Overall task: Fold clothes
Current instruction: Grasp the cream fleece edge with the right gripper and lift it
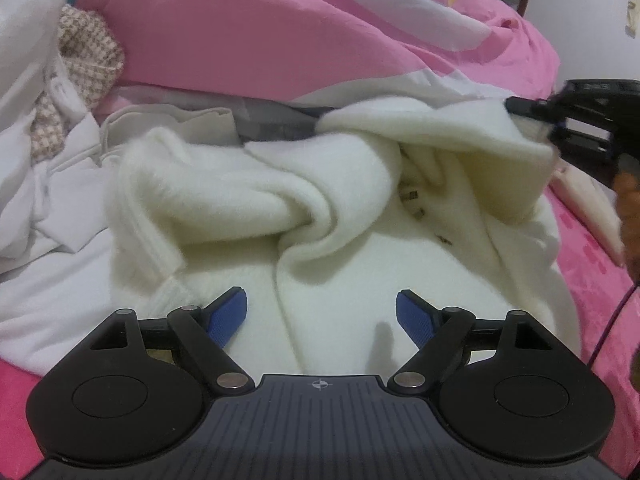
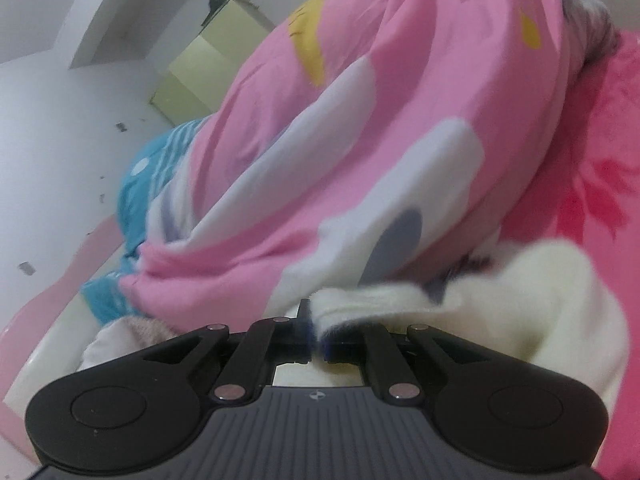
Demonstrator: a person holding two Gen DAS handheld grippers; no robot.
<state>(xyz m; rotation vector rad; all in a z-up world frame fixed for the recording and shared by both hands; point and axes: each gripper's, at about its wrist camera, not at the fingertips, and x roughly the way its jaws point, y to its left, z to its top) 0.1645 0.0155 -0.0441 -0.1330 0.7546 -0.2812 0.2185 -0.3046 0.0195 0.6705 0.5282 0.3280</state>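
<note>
Cream fleece garment [image 1: 332,216] lies crumpled on a pink bed, spread just ahead of and beneath the left gripper [image 1: 321,312], whose blue-padded fingers [image 1: 226,316] stand wide apart with nothing between them. At the garment's far right edge, the right gripper [image 1: 532,120] has its fingers clamped together on a lifted fold of fleece. White clothing [image 1: 52,272] is heaped to the left. Beyond, a pink quilt [image 1: 280,28] rises behind the pile.
</note>
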